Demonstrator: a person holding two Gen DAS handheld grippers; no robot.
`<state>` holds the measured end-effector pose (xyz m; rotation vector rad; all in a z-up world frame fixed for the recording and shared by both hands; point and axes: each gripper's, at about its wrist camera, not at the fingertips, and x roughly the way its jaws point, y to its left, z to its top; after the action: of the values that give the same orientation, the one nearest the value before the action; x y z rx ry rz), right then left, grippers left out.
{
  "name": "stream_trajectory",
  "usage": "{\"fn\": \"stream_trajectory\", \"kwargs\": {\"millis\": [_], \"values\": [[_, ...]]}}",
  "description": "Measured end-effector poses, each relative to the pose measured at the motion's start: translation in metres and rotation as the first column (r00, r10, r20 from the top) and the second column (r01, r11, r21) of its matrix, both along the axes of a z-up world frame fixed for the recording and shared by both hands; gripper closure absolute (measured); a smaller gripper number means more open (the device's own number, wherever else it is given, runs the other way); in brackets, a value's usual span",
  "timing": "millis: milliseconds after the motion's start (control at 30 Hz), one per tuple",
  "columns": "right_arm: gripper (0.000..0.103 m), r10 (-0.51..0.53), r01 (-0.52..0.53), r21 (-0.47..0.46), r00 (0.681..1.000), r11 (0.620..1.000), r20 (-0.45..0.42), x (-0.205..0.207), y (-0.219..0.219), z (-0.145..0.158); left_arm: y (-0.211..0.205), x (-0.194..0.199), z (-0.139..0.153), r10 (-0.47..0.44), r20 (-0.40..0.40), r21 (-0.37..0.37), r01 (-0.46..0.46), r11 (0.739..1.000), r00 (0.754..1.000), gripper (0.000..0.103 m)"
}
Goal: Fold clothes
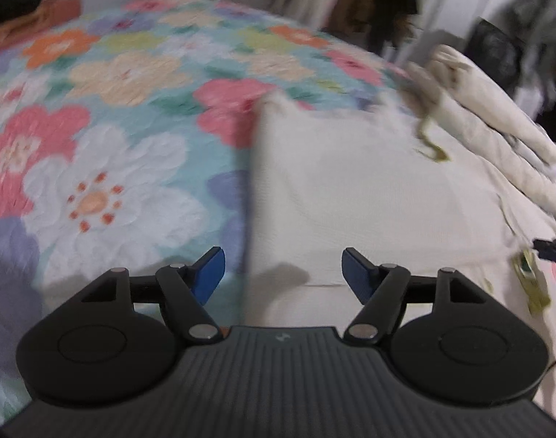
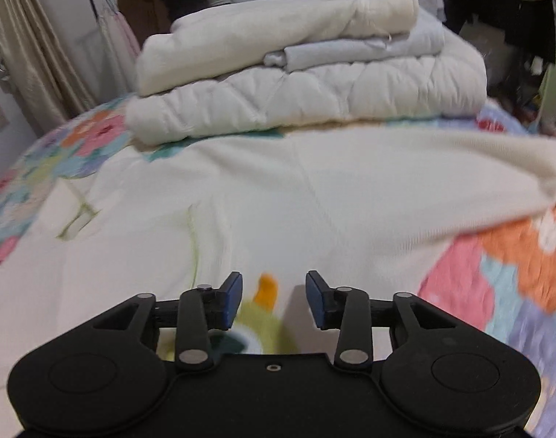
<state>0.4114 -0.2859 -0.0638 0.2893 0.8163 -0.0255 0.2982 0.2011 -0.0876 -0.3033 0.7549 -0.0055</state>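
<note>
Cream garment [image 2: 278, 197] lies spread flat on the floral bedspread [image 1: 95, 116] for folding; left tool [image 1: 283, 273] and right tool [image 2: 273, 299] hover spread, pinching nothing.

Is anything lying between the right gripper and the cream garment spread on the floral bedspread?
Nothing visible. The right gripper hangs open directly over the cream garment; the stack of folded white bedding sits beyond the garment's far edge, on the floral bedspread.

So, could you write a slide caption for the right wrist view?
Open right gripper above a cream garment on the floral bedspread, folded stack behind.
</note>
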Motion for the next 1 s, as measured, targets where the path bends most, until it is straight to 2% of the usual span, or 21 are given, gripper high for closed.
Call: {"fn": "stream_trajectory", "kwargs": {"millis": [100, 167, 233, 400, 500, 600, 667, 767, 833, 967, 1000], "values": [[0.058, 0.042, -0.041, 0.125, 0.999, 0.991, -0.003, -0.01, -0.004, -0.003, -0.022, -0.002, 0.007, -0.063, 0.038, 0.051, 0.061, 0.997, 0.997, 0.033], [0.055, 0.066, -0.067, 0.15, 0.998, 0.986, 0.012, -0.012, -0.001, -0.001, -0.028, 0.0, 0.006, -0.079, 0.042, 0.046, 0.077, 0.996, 0.996, 0.033], [0.05, 0.09, -0.092, 0.128, 0.996, 0.987, 0.028, -0.014, 0.006, 0.002, -0.031, 0.002, 0.001, -0.087, 0.026, 0.04, 0.086, 0.996, 0.996, 0.033], [0.048, 0.143, -0.144, 0.057, 0.99, 0.988, 0.016, -0.02, 0.011, -0.005, -0.036, 0.002, -0.008, -0.108, -0.016, 0.026, 0.108, 0.994, 0.994, 0.037], [0.048, 0.079, -0.077, -0.031, 0.993, 0.997, 0.085, -0.039, 0.001, 0.0, -0.05, 0.001, 0.004, -0.157, 0.024, 0.047, 0.155, 0.987, 0.987, 0.037], [0.048, 0.016, -0.015, -0.01, 0.995, 1.0, 0.095, -0.051, -0.026, 0.004, -0.074, 0.006, 0.013, -0.227, 0.043, 0.033, 0.226, 0.974, 0.973, 0.037], [0.048, -0.03, 0.028, 0.017, 0.996, 0.999, 0.084, -0.057, -0.049, 0.005, -0.098, 0.015, 0.015, -0.28, 0.028, 0.003, 0.28, 0.96, 0.96, 0.037], [0.048, -0.097, 0.094, 0.05, 0.993, 0.994, 0.069, -0.066, -0.082, 0.005, -0.144, 0.029, 0.018, -0.375, 0.01, -0.039, 0.375, 0.926, 0.927, 0.037], [0.048, -0.138, 0.133, 0.07, 0.988, 0.989, 0.064, -0.073, -0.103, 0.004, -0.186, 0.042, 0.02, -0.449, 0.002, -0.054, 0.449, 0.892, 0.893, 0.037], [0.048, -0.2, 0.194, 0.103, 0.979, 0.976, 0.05, -0.078, -0.143, -0.001, -0.291, 0.076, 0.02, -0.599, -0.021, -0.093, 0.595, 0.798, 0.8, 0.037], [0.048, -0.217, 0.209, 0.125, 0.975, 0.97, 0.051, -0.079, -0.154, -0.001, -0.318, 0.084, 0.019, -0.628, -0.026, -0.084, 0.624, 0.777, 0.778, 0.037]]}}
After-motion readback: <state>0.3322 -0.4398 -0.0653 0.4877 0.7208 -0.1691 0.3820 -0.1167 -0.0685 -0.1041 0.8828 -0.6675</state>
